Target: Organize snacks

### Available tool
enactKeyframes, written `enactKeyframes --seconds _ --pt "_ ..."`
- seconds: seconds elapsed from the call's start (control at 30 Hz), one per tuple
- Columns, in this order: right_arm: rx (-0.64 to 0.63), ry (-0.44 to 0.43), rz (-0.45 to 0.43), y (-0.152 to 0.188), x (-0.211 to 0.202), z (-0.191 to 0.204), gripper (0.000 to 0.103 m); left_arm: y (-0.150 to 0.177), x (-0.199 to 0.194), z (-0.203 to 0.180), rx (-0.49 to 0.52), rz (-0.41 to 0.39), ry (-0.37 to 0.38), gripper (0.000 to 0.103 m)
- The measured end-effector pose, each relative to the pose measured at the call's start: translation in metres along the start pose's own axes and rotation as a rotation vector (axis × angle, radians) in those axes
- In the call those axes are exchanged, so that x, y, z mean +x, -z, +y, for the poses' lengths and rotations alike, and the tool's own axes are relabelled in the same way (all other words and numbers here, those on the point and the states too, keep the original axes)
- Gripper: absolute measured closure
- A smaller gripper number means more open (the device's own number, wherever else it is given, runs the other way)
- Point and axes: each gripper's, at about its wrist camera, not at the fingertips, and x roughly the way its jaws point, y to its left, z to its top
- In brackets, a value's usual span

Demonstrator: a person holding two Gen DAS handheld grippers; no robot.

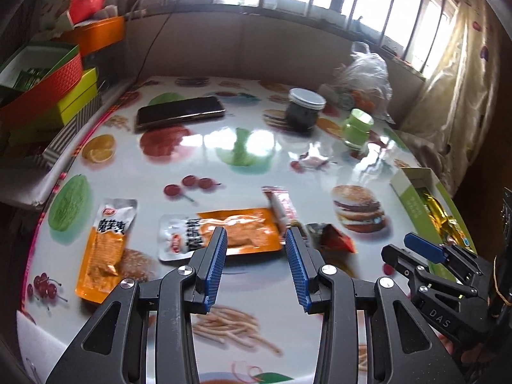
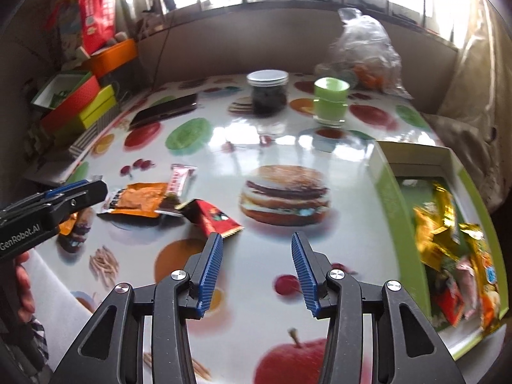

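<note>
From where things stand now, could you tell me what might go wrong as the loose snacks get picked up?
The orange packet lies flat under the pink bar and beside the red wrapper, so the open left gripper may catch two at once. The right gripper is heading for the same cluster, so the two could collide.

Open right tool (image 2: 255,238) over table (image 2: 336,134), red snack packet (image 2: 215,219), green box (image 2: 388,198)
</note>
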Motion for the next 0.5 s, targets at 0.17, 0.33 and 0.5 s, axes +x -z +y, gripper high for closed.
enactKeyframes --seconds 0.17,0.33,0.5 --pt "-0.038 -0.028 0.023 -0.006 0.018 0.014 0.055 0.001 0.007 0.015 -0.014 0.023 -0.006 0.064" --pt "-0.074 -0.035 0.047 -0.008 0.033 0.022 0.052 0.002 0.016 0.029 -0.017 0.046 -0.017 0.064" --pt "-0.102 -0.022 0.064 -0.011 0.045 0.026 0.051 0.0 0.024 0.036 -0.034 0.065 -0.011 0.064"
